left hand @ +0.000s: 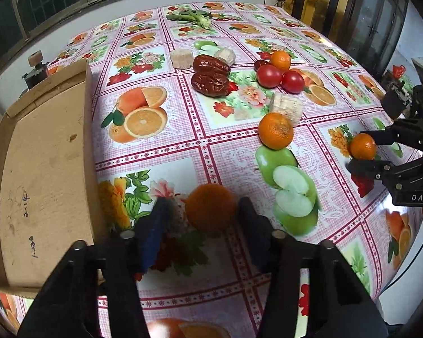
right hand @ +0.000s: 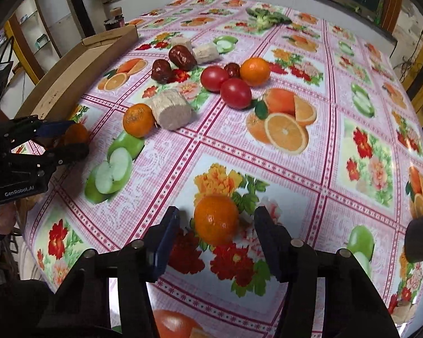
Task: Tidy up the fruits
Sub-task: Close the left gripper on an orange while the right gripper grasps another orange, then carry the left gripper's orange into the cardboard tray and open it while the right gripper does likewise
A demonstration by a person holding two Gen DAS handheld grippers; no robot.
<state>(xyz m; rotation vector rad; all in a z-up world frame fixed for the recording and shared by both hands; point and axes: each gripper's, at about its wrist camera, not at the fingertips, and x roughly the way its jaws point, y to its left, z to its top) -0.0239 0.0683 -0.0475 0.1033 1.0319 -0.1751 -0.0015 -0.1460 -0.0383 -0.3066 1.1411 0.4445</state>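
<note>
An orange tangerine (left hand: 211,209) lies on the tablecloth between the fingers of my left gripper (left hand: 204,211), which is open around it with gaps on both sides. It also shows in the right wrist view (right hand: 75,134). A second tangerine (right hand: 216,219) lies between the fingers of my right gripper (right hand: 217,222), also open; it shows in the left wrist view (left hand: 363,146). A third tangerine (left hand: 275,131) lies mid-table, a fourth (left hand: 280,60) by two red tomatoes (left hand: 269,76).
A shallow cardboard box (left hand: 42,169) stands at the table's left edge. Two large red dates (left hand: 210,74), several pale cut cylinders (left hand: 286,107) and green vegetables (left hand: 191,17) lie further back. The tablecloth carries printed fruit pictures. A dark jar (right hand: 114,21) stands behind the box.
</note>
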